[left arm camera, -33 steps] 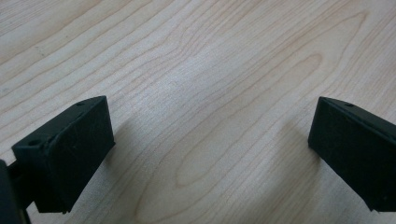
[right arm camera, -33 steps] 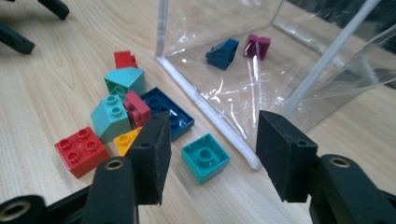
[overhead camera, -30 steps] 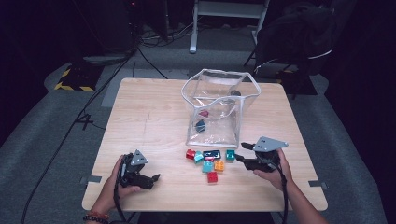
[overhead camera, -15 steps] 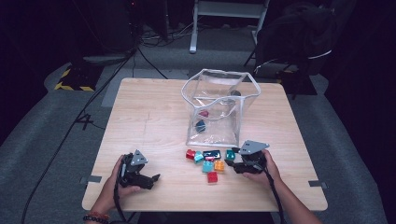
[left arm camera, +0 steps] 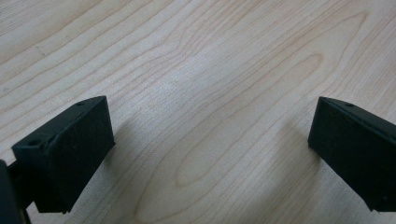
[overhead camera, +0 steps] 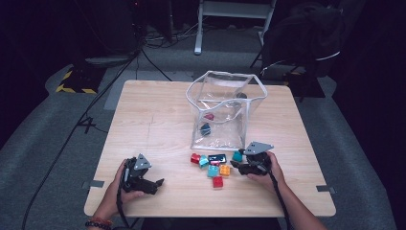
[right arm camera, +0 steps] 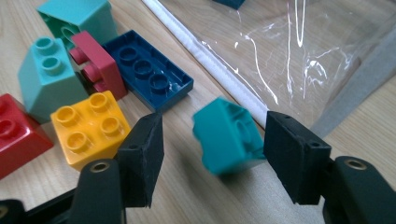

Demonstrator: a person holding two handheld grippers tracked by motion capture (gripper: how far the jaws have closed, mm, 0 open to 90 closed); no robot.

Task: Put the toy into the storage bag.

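Note:
A teal brick (right arm camera: 229,137) lies tilted and a little blurred on the wooden table (overhead camera: 158,110), just in front of a clear plastic bag (overhead camera: 225,75). My right gripper (overhead camera: 236,164) is low at the table and points left at the brick. Its jaws have just been opening and now straddle the brick, which sits close against one pad (right arm camera: 294,154) with a gap to the other, so my right gripper (right arm camera: 215,156) is open. My left gripper (overhead camera: 160,183) rests open near the front left edge, with bare wood between the jaws of my left gripper (left arm camera: 210,140).
Left of the right gripper lie several loose bricks: an orange one (right arm camera: 91,128), a red one (right arm camera: 18,135), a teal one (right arm camera: 49,77) and a dark blue plate (right arm camera: 149,74). Inside the bag are a red brick (overhead camera: 209,116) and a dark teal brick (overhead camera: 205,129).
My right gripper has come down and to the left, from beside the brick pile to around the teal brick, and its jaws stand wider. The left gripper has kept still.

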